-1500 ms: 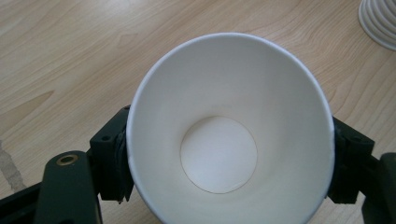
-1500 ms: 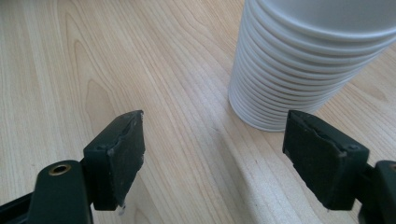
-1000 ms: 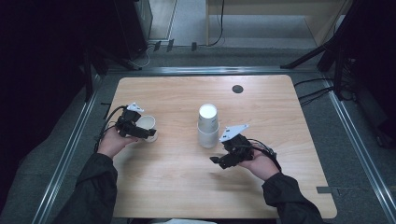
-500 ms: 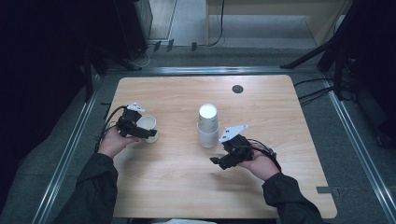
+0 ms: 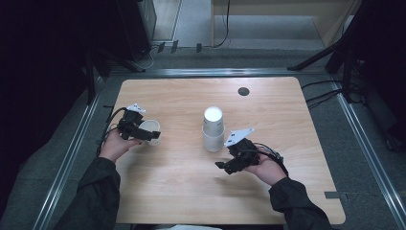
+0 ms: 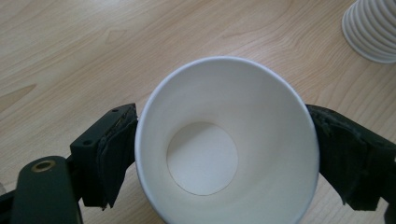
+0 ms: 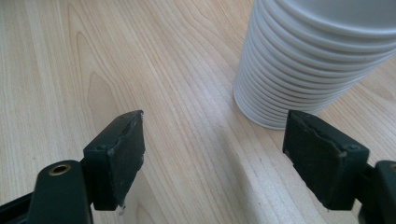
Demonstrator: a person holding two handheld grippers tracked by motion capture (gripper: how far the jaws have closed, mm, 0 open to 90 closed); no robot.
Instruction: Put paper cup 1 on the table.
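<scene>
1. Left gripper (image 5: 152, 136): jaws have just been opening, single paper cup (image 6: 227, 140) is between them, mouth-up on the table (image 5: 182, 191) at its left side. The pads sit at the cup wall; can't tell if they've fully let go.
2. Right gripper (image 7: 212, 154): jaws apart, nothing between them, hovering just beside the base of the cup stack (image 7: 308, 60).
3. Risk: if a pad's rubber drags on the cup as the left hand pulls off, such a light cup prob. tips or skids.
4. Risk: the stack is tall, upside down and narrow at the top; a bump from the right jaw could topple it.
5. Risk: grabbing one stack cup may lift several, since they nest tight.
6. Materials: cups are thin white paper, tapered, w/ rolled rim and flat round bottom; the stack shows ribbed rims.
7. Pads are black, rough and worn; tabletop is pale wood grain, smooth.
</scene>
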